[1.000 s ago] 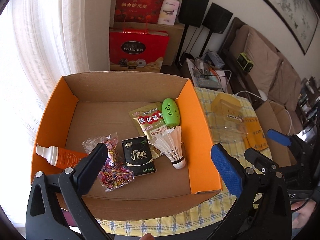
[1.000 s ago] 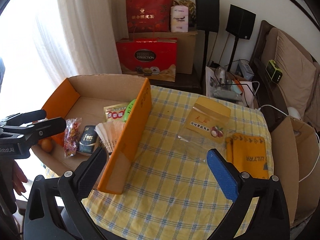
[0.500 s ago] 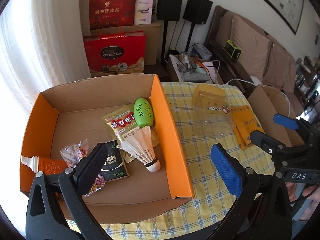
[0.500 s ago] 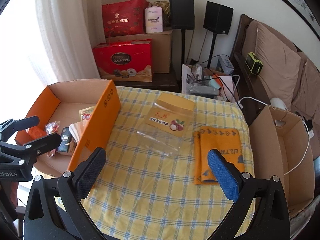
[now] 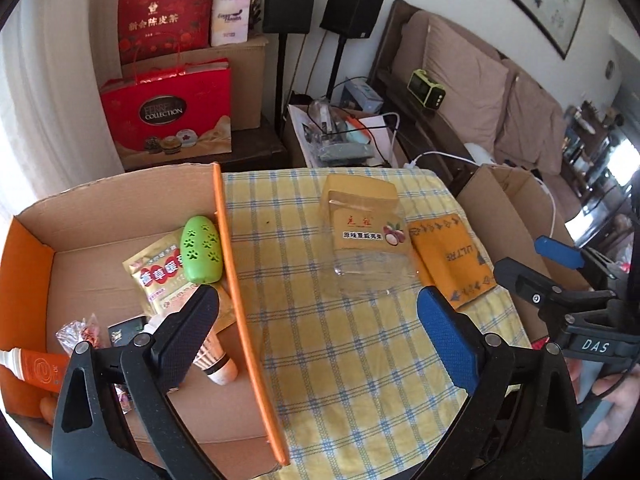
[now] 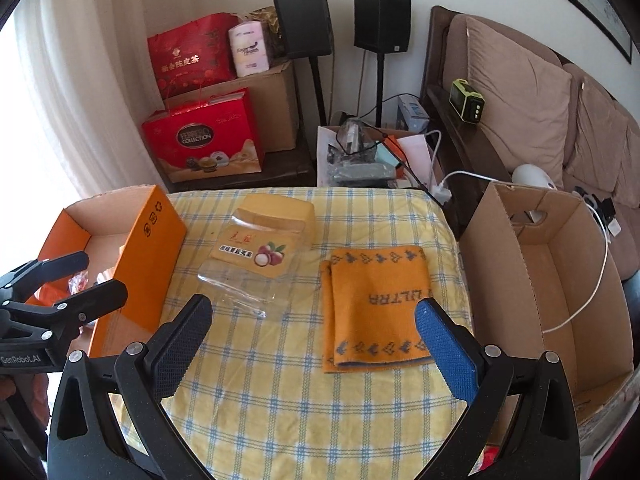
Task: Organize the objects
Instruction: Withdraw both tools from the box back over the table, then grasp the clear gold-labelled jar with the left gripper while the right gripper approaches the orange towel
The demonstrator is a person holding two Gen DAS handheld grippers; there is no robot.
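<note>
Hovering above the checked worktop point(image 6: 280, 400), both tools spread wide, holding nothing: left tool point(image 5: 316, 332) over the orange box's point(image 5: 236, 280) right wall, right tool point(image 6: 312, 340) over open cloth. Clear jar point(image 6: 256, 256) lies on its side mid-worktop, folded orange towel point(image 6: 376, 308) just beside it. Inside the box: green case point(image 5: 200, 250), gold packet point(image 5: 158, 276), shuttlecock point(image 5: 218, 364), orange tube point(image 5: 32, 368).

Orange bottle point(image 5: 38, 368) cut off at lower-left frame edge; shuttlecock point(image 5: 214, 362) partly hidden behind left gripper's finger point(image 5: 188, 332).
</note>
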